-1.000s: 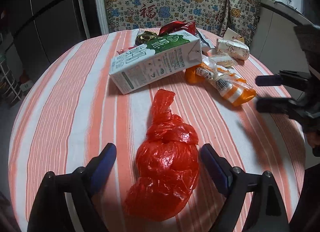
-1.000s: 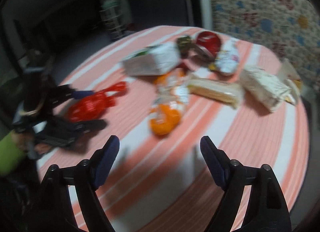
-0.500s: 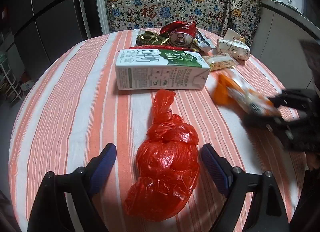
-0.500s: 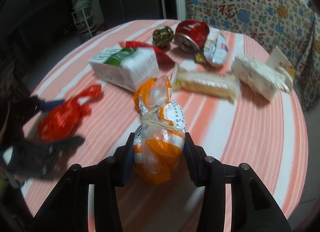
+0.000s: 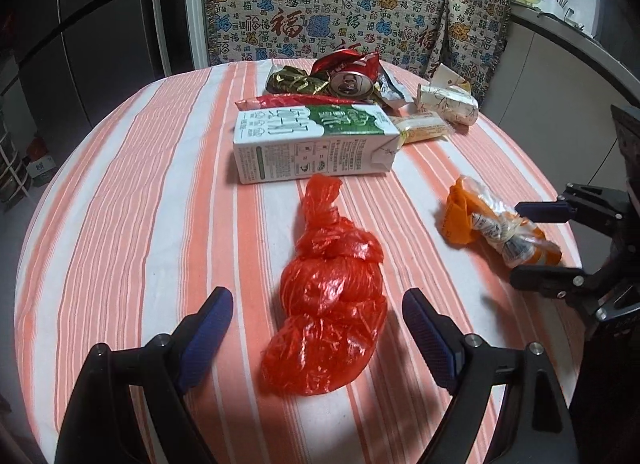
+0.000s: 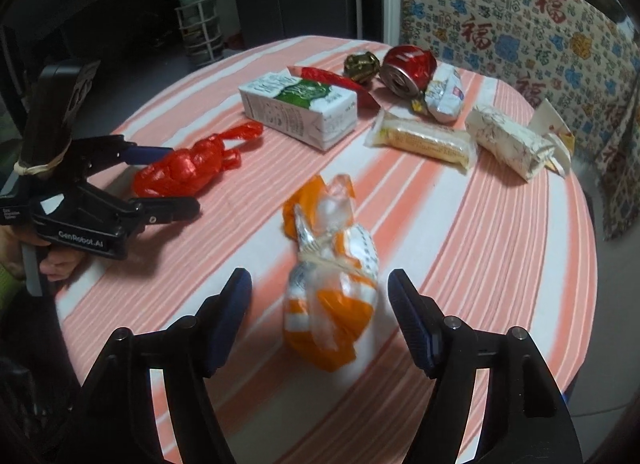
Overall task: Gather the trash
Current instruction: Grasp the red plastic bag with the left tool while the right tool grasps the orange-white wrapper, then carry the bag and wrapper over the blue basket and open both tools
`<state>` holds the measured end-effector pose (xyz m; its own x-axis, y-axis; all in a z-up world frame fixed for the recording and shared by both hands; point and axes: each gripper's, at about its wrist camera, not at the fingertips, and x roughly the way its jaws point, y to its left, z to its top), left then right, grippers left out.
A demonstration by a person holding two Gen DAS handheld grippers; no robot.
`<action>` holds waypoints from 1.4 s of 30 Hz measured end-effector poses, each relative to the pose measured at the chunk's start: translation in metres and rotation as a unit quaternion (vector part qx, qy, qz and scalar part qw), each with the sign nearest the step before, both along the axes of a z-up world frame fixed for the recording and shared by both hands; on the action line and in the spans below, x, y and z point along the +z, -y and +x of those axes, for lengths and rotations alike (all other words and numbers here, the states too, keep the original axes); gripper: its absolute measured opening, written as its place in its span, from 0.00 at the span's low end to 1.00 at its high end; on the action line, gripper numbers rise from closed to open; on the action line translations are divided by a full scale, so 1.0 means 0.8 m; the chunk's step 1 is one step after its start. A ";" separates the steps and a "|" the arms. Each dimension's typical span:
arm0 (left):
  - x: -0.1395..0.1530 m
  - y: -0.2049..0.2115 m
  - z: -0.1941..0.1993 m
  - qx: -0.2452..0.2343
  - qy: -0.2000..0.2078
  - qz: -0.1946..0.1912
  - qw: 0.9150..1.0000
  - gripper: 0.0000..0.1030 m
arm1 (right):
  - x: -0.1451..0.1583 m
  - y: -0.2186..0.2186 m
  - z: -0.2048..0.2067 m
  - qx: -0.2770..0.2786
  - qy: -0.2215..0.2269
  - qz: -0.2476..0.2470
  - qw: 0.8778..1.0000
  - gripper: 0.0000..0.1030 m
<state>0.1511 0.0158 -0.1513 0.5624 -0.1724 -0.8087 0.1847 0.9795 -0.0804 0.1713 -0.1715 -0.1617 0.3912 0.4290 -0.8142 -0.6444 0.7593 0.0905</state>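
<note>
In the left wrist view, the left claw (image 5: 316,328) is being held spread apart over the striped counter (image 5: 132,200), with the knotted red bag (image 5: 328,304) lying between its pads and touched by neither. Behind the bag a milk carton (image 5: 316,142) is lying on its side, and further back a crushed can (image 5: 350,82) is sitting among foil wrappers (their exact number cannot be told). At the right edge the right claw (image 5: 536,242) is being seen side on, with the orange-and-clear packet (image 5: 500,230) between its fingers. In the right wrist view, the right claw (image 6: 320,300) has just been opening, and the packet (image 6: 330,296) is lying loose on the counter between pads that are standing clear of it. The packet is being judged slippery and soft: if the jaws are being closed off-centre, it could be squeezed out sideways toward the near counter edge. The red bag is equally limp, so a shallow grip could be catching only loose film, and it could be sagging free when lifted.
</note>
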 end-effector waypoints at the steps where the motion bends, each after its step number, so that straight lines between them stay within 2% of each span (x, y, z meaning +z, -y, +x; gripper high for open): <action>1: 0.001 0.001 0.002 0.001 -0.001 -0.001 1.000 0.86 | -0.001 -0.003 0.002 0.001 -0.003 -0.005 1.000 0.71; 4: 0.001 0.006 0.016 -0.002 -0.021 -0.005 1.000 0.86 | -0.004 -0.006 0.008 -0.007 -0.006 -0.007 1.000 0.71; 7: -0.002 0.014 0.025 -0.004 -0.041 0.014 0.999 0.83 | -0.004 -0.008 0.013 -0.008 -0.012 -0.001 1.000 0.71; 8: -0.002 0.016 0.026 -0.005 -0.044 0.016 0.999 0.70 | -0.006 -0.009 0.014 -0.007 -0.015 -0.006 1.000 0.70; 10: -0.003 0.016 0.025 -0.004 -0.054 0.015 0.998 0.44 | -0.007 -0.009 0.015 -0.011 -0.025 -0.020 0.999 0.45; 16: 0.008 0.024 0.003 -0.010 -0.031 -0.019 0.999 0.42 | 0.021 0.013 0.000 -0.031 -0.016 0.019 0.999 0.45; 20: 0.018 0.055 -0.006 -0.029 -0.024 -0.041 0.998 0.42 | 0.021 0.035 -0.001 -0.058 -0.025 0.036 0.997 0.45; 24: 0.027 0.109 -0.011 -0.066 -0.020 -0.042 0.997 0.42 | 0.027 0.080 0.003 -0.109 -0.030 0.064 0.992 0.45; 31: 0.049 0.217 -0.014 -0.134 -0.012 -0.069 0.989 0.42 | 0.051 0.211 -0.011 -0.223 -0.005 0.097 0.970 0.45; 38: 0.057 0.349 -0.015 -0.210 -0.016 -0.083 0.974 0.42 | 0.043 0.347 -0.037 -0.350 0.006 0.060 0.935 0.45; 42: 0.046 0.415 -0.002 -0.237 -0.029 -0.089 0.967 0.43 | 0.031 0.406 -0.044 -0.404 -0.015 0.054 0.913 0.45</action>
